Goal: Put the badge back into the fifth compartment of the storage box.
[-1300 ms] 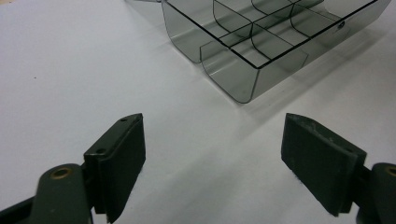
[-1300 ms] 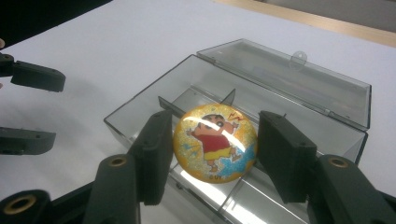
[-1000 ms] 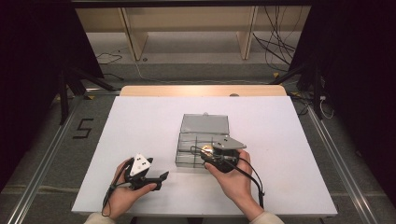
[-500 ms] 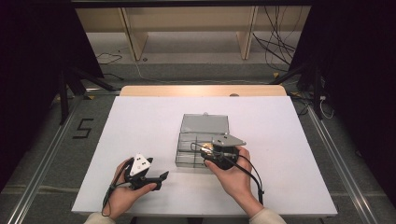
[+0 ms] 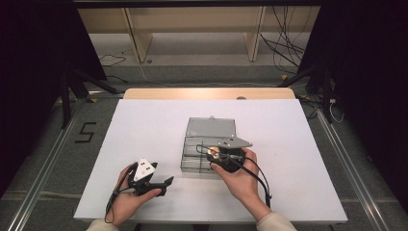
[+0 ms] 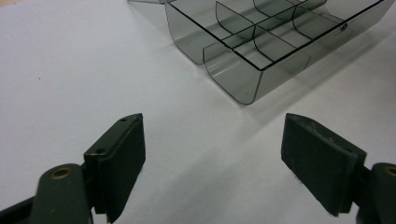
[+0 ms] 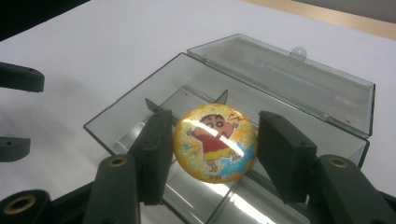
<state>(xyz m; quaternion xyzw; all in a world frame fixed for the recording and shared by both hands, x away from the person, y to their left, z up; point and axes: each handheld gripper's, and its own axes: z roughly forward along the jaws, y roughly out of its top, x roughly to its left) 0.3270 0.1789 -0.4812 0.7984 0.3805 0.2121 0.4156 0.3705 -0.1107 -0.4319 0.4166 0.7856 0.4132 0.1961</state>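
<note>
A round yellow badge (image 7: pixel 215 144) with a cartoon child on it sits between the pads of my right gripper (image 7: pixel 215 116), which is shut on its edges. The badge (image 5: pixel 212 153) hangs just above the near compartments of a clear grey divided box (image 5: pixel 192 159), whose lid (image 5: pixel 210 128) lies open behind it. My right gripper (image 5: pixel 210 155) reaches over the box from the right. My left gripper (image 5: pixel 167 182) rests low on the white table (image 5: pixel 144 125), left of the box. In the left gripper view its jaws (image 6: pixel 215 126) stand wide open with nothing between them, facing the box corner (image 6: pixel 243 79).
The box (image 7: pixel 140 112) has several compartments set off by curved dividers, all bare as far as I can see. Bare white table lies all around it. A wooden strip (image 5: pixel 207 93) runs along the far edge, with shelving and cables on the floor beyond.
The right gripper with the badge has shifted only slightly over the box. The left hand and its gripper have kept still.
</note>
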